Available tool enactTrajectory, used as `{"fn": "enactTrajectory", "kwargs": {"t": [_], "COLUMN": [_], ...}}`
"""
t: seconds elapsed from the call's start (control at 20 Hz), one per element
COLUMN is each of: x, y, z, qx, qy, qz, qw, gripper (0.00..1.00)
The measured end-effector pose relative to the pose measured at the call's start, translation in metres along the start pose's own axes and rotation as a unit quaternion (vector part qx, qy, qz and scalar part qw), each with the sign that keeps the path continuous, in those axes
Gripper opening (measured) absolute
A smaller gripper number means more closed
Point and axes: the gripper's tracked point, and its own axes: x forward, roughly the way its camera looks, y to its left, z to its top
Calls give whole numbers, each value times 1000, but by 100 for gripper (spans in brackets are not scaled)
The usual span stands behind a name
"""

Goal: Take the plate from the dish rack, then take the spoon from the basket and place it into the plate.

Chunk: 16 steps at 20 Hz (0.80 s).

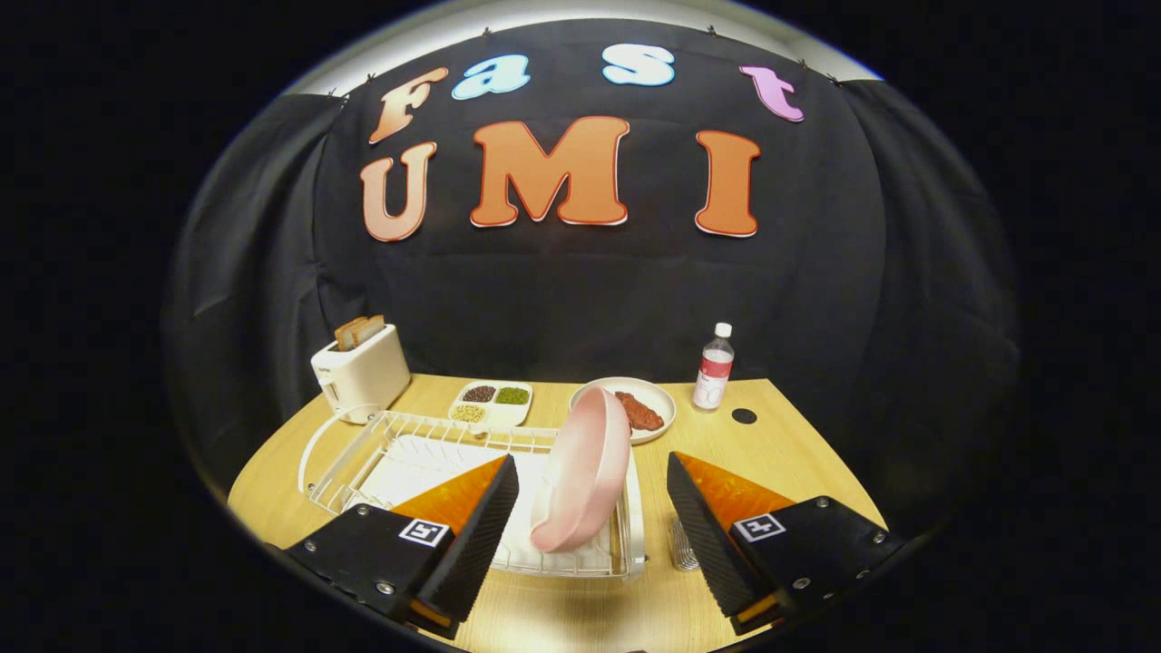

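A pink plate [585, 472] stands on edge in the white wire dish rack [426, 433], leaning toward the right. My gripper [594, 521] is open, its two fingers on either side of the plate's lower half with gaps to both, touching nothing. A small metal mesh basket [682, 544] peeks out just inside the right finger, beside the rack; the right finger hides most of it and I cannot make out the spoon.
On the wooden table [789, 453] beyond the rack stand a white toaster [361, 370] with bread, a divided tray [491, 403] of beans, a white dish [655, 404] holding reddish food and a water bottle [714, 367]. Black cloth walls close the back.
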Motion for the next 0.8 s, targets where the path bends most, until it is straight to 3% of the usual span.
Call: {"fn": "enactTrajectory", "kwargs": {"t": [0.35,0.45,0.55,0.75,0.8], "x": [37,45,52,61,62], "y": [15,14,16,7,4], "z": [-21,-28,-34,-41,-42], "qx": [15,15,14,20,28], "qy": [47,62,76,95,99], "qz": [10,4,0,-20,-28], "qw": [999,998,997,995,994], "gripper": [97,90,76,37,34]}}
